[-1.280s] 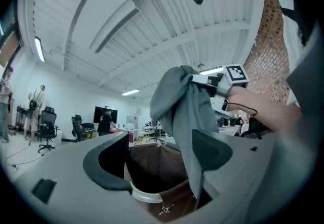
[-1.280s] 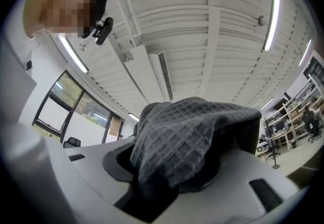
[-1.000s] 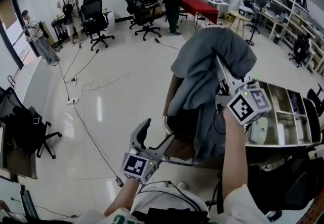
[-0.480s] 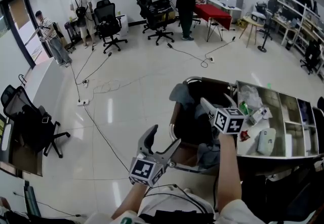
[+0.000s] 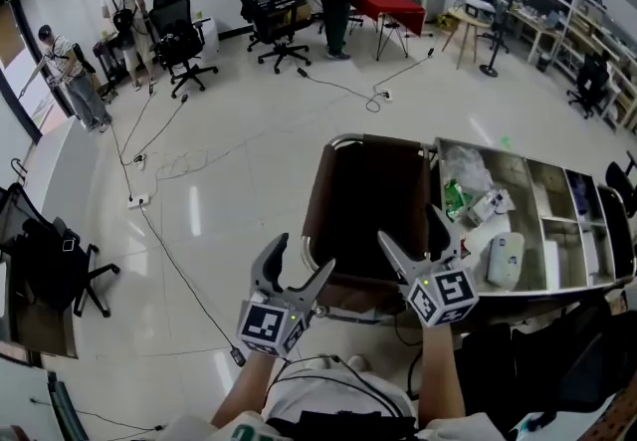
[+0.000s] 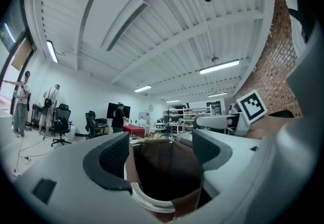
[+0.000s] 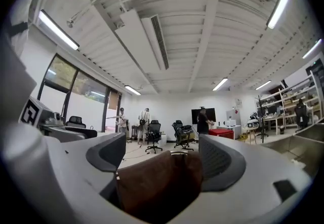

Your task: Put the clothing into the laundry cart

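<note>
Laundry cart [image 5: 324, 192] opens upward, long axis forward.

The right gripper [image 7: 161, 145] had its two dark-padded jaws apart and closing, with neither pad pressing on anything. In the gap between them showed the brown fabric of the laundry cart [image 7: 161, 183], with a short stretch of its metal rim [image 7: 178, 152] at the far edge. No clothing could be seen on the fabric. At the near left stood a marker cube [image 7: 31, 112]. Far across the pale floor, two people [image 7: 121, 120] stood by the tall windows on the left, with black office chairs [image 7: 153, 135] beside them. A person in dark clothes [image 7: 203, 121] stood at a wall screen [image 7: 203, 113], next to a red table [image 7: 221, 132]. Shelving [image 7: 283, 109] lined the far right.
</note>
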Motion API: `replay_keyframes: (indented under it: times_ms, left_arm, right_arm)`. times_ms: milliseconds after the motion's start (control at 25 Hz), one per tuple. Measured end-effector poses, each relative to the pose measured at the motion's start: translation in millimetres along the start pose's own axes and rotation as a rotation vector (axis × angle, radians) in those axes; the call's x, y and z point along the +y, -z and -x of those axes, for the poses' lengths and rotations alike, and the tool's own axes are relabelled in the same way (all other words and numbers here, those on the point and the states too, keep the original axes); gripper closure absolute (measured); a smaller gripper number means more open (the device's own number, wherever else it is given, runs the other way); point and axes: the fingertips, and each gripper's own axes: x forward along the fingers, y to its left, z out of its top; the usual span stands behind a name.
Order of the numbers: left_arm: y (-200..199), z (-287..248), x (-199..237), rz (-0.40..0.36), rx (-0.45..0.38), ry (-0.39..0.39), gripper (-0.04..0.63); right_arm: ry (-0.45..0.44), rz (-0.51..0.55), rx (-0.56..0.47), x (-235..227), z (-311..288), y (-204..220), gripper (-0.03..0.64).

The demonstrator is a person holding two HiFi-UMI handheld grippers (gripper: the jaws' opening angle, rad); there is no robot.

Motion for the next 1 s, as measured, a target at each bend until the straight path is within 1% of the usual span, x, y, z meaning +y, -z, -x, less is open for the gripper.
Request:
replay_keyframes:
  times_ms: [80, 160, 240, 280, 400, 680, 840, 1000]
  left_arm:
    - [0.8, -5.8, -2.0, 0.001, -0.002, 0.005, 0.204]
    - [0.0, -12.1, -6.2, -0.003, 0.002, 0.017, 0.204]
    - [0.6, -18.1, -11.1, -0.013, 0.004, 0.030, 0.204]
    - [1.0, -21.0, -13.6, -0.017, 0.007, 0.035, 0.204]
    - [2.9, -27.9, -22.3, -0.028, 0.016, 0.053, 0.204]
    - [1.1, -36.0, -38.9, -0.039, 0.024, 0.093, 0.204]
    - [1.7, -37.3, -42.3, -0.048, 0.018, 0.096, 0.204]
    - [-0.9, -39.0, -50.3, -0.050, 0.031, 0.103, 0.204]
  right_arm:
    - [0.056, 0.009, 0.004, -2.4, 22.5, 6.6, 0.137]
    - [0.154, 0.034, 0.020, -11.0, 44.0, 14.3, 0.137]
    - [0.237, 0.017, 0.024, -18.9, 62.1, 19.7, 0.138]
    - [0.256, 0.011, 0.020, -21.0, 68.0, 21.8, 0.139]
    - [0.264, 0.014, 0.015, -22.7, 77.0, 25.8, 0.148]
    - [0.231, 0.042, 0.006, -18.9, 78.3, 22.5, 0.160]
    - [0.208, 0.041, 0.012, -16.5, 75.7, 20.7, 0.160]
    - [0.202, 0.047, 0.003, -18.7, 79.0, 14.9, 0.160]
